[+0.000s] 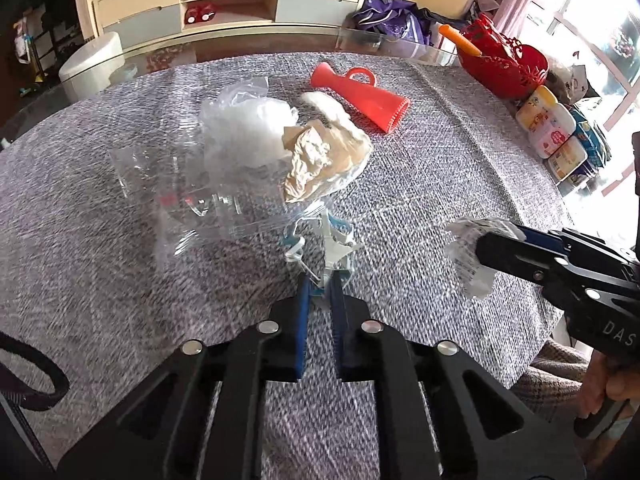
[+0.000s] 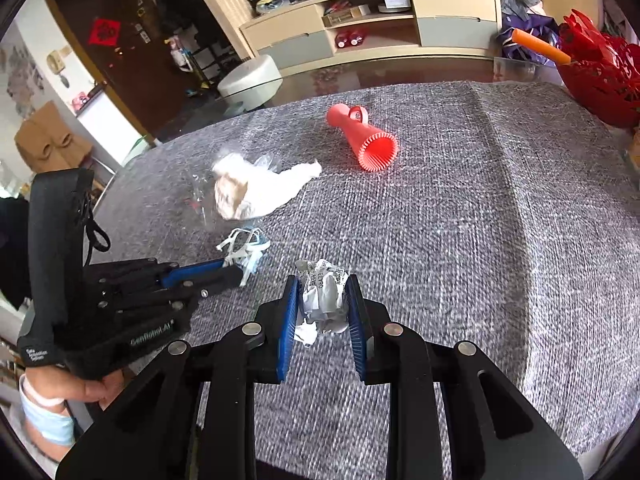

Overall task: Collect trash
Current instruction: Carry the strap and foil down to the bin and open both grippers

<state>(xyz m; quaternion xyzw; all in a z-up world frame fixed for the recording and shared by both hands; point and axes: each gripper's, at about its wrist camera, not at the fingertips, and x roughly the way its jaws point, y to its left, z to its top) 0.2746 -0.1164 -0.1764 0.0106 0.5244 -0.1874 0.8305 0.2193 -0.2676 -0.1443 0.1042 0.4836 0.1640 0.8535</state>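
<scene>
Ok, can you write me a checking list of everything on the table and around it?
Surface: grey woven cloth over a glass table.
Job's things: crumpled receipt; white-blue mask; clear plastic wrap; beige paper wad; white tissue.
Clutter: red cone, red basket, bottles.
Grippers: right gripper shut on receipt; left gripper shut on mask.
Cables: black strap.
Surroundings: cabinet, dark door.
</scene>
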